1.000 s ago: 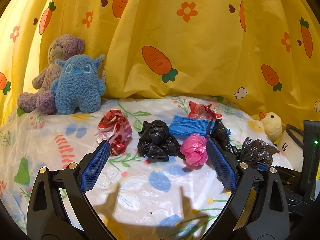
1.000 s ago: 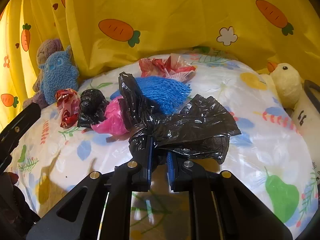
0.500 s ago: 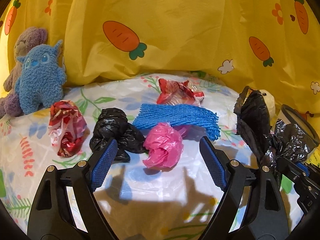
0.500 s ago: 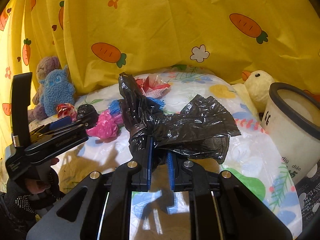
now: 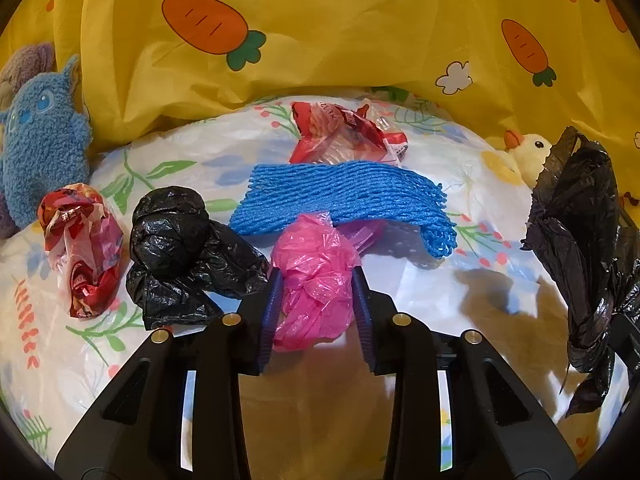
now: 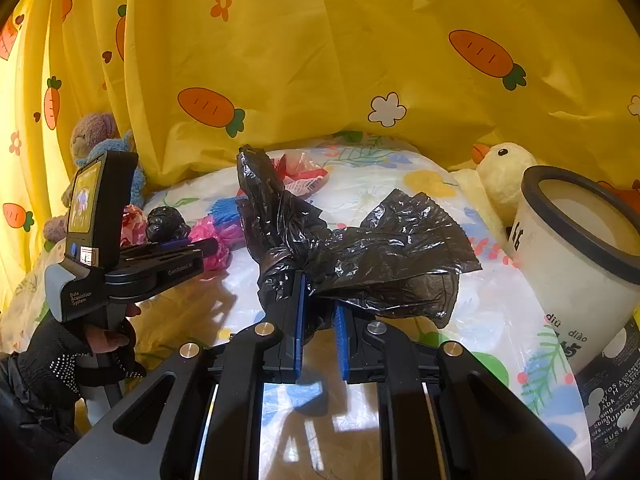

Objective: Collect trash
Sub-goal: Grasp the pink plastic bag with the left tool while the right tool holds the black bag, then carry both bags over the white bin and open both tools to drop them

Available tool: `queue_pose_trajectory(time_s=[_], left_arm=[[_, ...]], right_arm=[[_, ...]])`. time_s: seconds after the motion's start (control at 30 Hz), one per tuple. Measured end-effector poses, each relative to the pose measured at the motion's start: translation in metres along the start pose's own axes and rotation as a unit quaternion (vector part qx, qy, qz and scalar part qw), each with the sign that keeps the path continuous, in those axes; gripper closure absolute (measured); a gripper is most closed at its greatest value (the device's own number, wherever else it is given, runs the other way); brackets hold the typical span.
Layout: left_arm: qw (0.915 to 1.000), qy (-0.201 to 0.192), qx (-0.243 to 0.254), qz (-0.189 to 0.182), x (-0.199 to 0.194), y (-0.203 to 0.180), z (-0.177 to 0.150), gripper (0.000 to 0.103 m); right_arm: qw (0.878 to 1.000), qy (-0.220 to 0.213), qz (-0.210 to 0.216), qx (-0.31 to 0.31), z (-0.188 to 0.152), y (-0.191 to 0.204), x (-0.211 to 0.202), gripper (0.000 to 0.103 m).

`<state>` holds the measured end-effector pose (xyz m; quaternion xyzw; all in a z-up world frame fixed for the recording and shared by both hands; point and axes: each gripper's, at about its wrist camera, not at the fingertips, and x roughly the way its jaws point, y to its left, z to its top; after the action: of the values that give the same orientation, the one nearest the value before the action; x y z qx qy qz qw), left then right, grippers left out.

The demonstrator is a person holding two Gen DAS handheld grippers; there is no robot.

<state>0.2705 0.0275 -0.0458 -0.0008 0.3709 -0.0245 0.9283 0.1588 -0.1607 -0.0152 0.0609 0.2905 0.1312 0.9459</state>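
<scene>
1. Yellow carrot-print cloth (image 5: 320, 60) hangs behind a table covered in a floral plastic sheet (image 5: 400, 280); this is the left wrist view.
2. Between the blue pads of the left gripper (image 5: 316, 300) sits a crumpled pink plastic bag (image 5: 312, 280). The jaws have just been closing, and both pads now press its sides.
3. Just beyond the jaw tips lies a blue foam net (image 5: 344, 200), touching the pink bag, with a red and clear wrapper (image 5: 340, 136) further out.
4. Left of the jaws sits a black bag wad (image 5: 184, 248), and past it a red crumpled wrapper (image 5: 80, 244) and a blue plush toy (image 5: 40, 140).
5. Far right of the jaws hangs a black trash bag (image 5: 576, 240), with a yellow duck toy (image 5: 528, 152) behind it.
6. In the right wrist view, the same cloth and sheet fill the background.
7. The right gripper (image 6: 320, 308) is clamped on the black trash bag (image 6: 360, 252), which bunches at the pads and spreads up and to the right.
8. Right of the jaws stands a white bin (image 6: 576, 264) with a dark rim, the duck toy (image 6: 500, 172) just behind it.
9. Left of the jaws, a gloved hand (image 6: 80, 352) holds the left gripper (image 6: 208, 246), its tips at the pink plastic bag (image 6: 212, 240).
</scene>
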Motion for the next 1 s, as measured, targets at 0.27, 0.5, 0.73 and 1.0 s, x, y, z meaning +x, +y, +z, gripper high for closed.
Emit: queue_pose_trajectory(time_s=[0.27,0.5,0.73,1.0], left_arm=[[0.9995,-0.03,0.007,-0.004,-0.025,-0.006,-0.006,0.08],[0.9957,-0.084,0.019,-0.034,-0.08,-0.027,-0.014,0.08],[0.9905,-0.115,0.036,-0.066,-0.116,-0.056,-0.018,0.08],[0.9854,-0.131,0.043,-0.1,-0.135,-0.084,-0.02,0.08]], right_arm=[[1.0,-0.003,-0.009,-0.002,-0.003,-0.002,-0.008,0.089],[0.999,-0.024,-0.03,-0.011,-0.005,-0.005,-0.028,0.089],[0.998,-0.035,-0.046,-0.008,-0.008,-0.016,-0.047,0.089],[0.996,-0.055,-0.074,0.006,-0.01,-0.04,-0.071,0.089]])
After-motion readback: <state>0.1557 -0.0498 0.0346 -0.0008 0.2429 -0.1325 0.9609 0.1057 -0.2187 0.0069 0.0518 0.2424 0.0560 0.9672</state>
